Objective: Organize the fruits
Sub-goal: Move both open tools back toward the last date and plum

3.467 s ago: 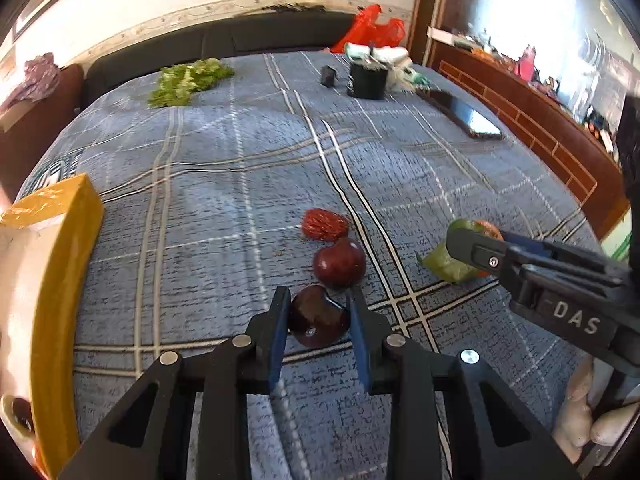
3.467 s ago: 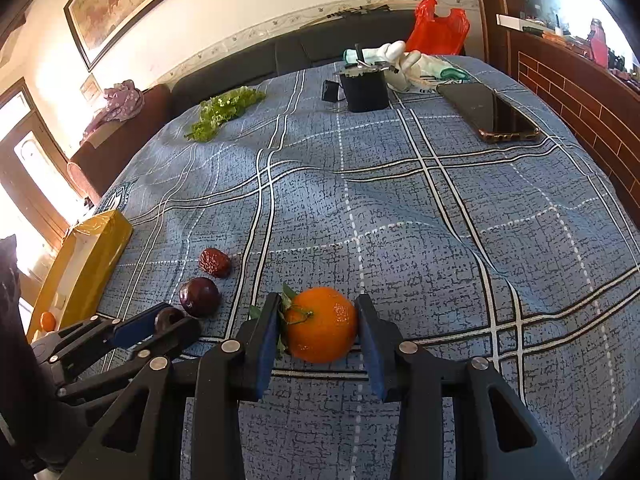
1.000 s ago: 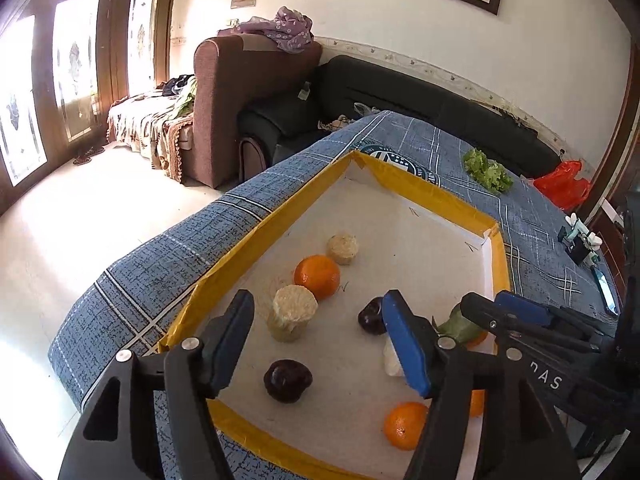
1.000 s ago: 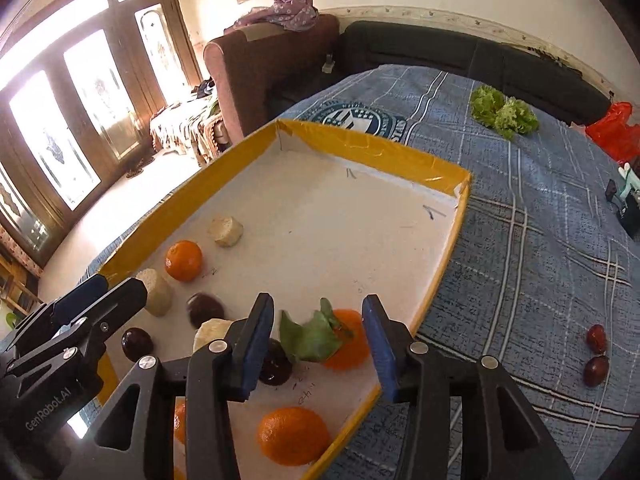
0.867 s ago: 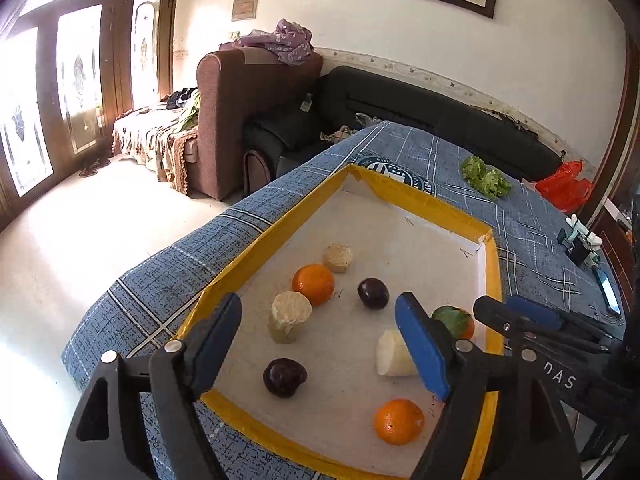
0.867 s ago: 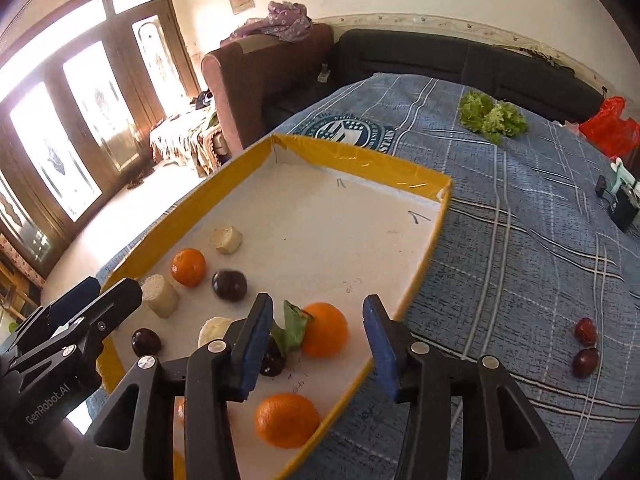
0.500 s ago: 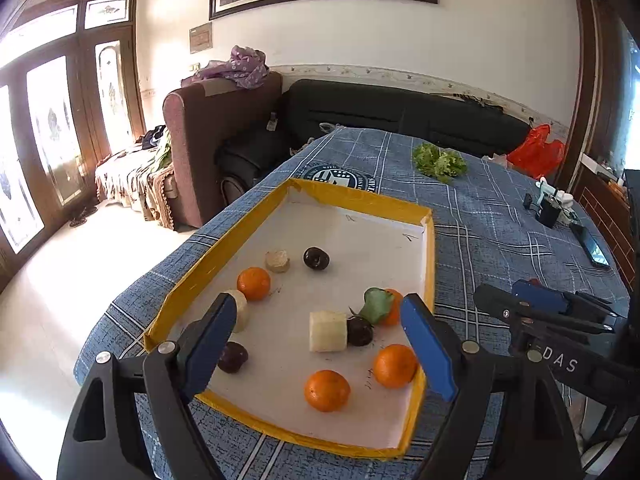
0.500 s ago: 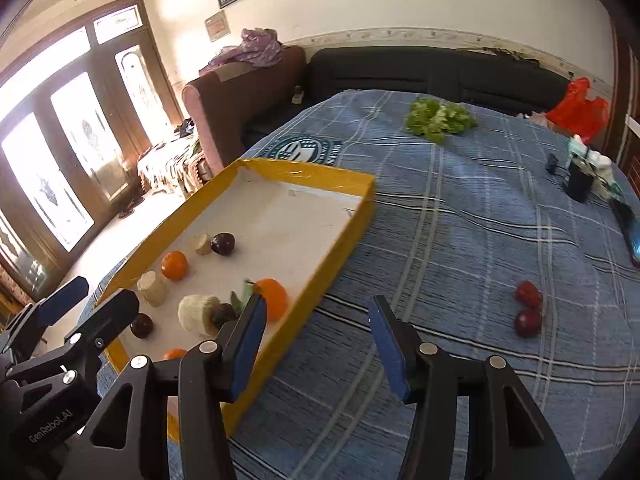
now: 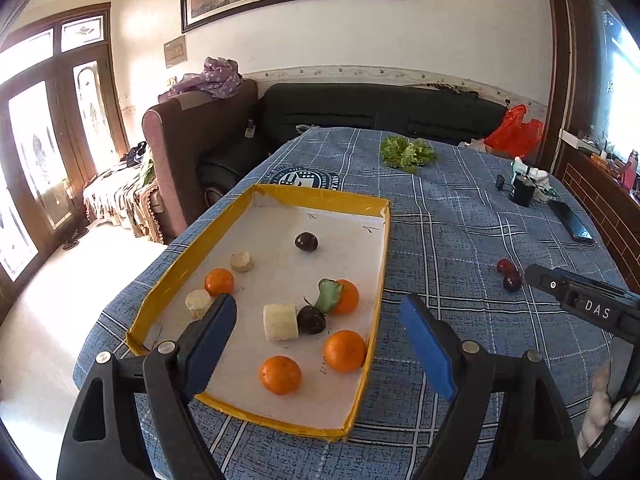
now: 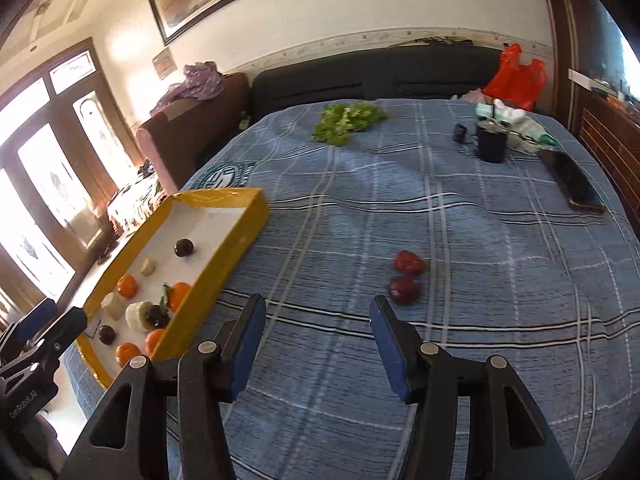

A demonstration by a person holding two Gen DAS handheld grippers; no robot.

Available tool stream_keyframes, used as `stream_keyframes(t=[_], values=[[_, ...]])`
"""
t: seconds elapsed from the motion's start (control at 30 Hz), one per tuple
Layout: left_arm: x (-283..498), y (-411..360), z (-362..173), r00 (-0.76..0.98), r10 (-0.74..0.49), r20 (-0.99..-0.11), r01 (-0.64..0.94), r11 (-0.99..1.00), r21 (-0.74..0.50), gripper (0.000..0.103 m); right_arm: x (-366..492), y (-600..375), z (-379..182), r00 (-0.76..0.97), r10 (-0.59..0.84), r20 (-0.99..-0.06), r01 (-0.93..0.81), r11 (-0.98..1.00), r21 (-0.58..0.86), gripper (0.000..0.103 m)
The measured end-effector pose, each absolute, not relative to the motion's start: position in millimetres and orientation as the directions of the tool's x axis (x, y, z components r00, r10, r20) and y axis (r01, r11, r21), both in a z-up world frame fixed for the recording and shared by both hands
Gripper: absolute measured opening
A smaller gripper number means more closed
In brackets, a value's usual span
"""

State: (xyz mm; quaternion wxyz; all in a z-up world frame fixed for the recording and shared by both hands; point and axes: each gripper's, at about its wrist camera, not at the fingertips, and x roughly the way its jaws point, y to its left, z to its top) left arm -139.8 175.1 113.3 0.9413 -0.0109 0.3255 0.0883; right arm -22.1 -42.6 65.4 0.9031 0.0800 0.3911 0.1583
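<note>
With both my left gripper (image 9: 318,338) and right gripper (image 10: 318,346) open and empty, most fruit sits in the yellow-rimmed white cardboard tray (image 9: 362,364) at the blue plaid tablecloth's (image 10: 480,240) left edge, while two dark red round fruits (image 10: 405,278) wait mid-cloth.

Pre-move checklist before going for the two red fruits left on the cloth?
1. Left gripper empty, jaws apart: ok.
2. Right gripper empty, jaws apart: ok.
3. Two red fruits still outside the tray, side by side on the blue cloth: ok, both visible.
4. Path from right gripper to the fruits free of clutter: ok.
5. Yellow tray has bare floor left at its far end: ok.
6. Whether the two fruits touch each other: cannot tell.
</note>
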Motion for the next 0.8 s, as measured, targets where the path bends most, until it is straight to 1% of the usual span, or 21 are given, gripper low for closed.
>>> stream_keyframes(t=[0.2,0.33,0.57,0.8], values=[[-134,172,106,0.762,0.097,-0.640,-0.139,0.990,-0.016,0.083,-11,-93,57,0.668,0.281,-0.689,-0.104,0.952,0.288,0.059],[-125,165,99,0.755,0.053,-0.654,-0.103,0.994,-0.039,0.083,6,-116,44,0.653,0.255,-0.713,-0.039,0.952,0.305,0.058],[-114,153,89,0.735,0.012,-0.678,-0.062,0.997,-0.049,0.083,36,-100,17,0.594,0.266,-0.759,-0.072,0.958,0.279,0.058],[-94,146,88,0.717,-0.048,-0.695,-0.028,0.995,-0.097,0.083,54,-72,-4,0.562,0.249,-0.788,-0.124,0.968,0.218,0.057]])
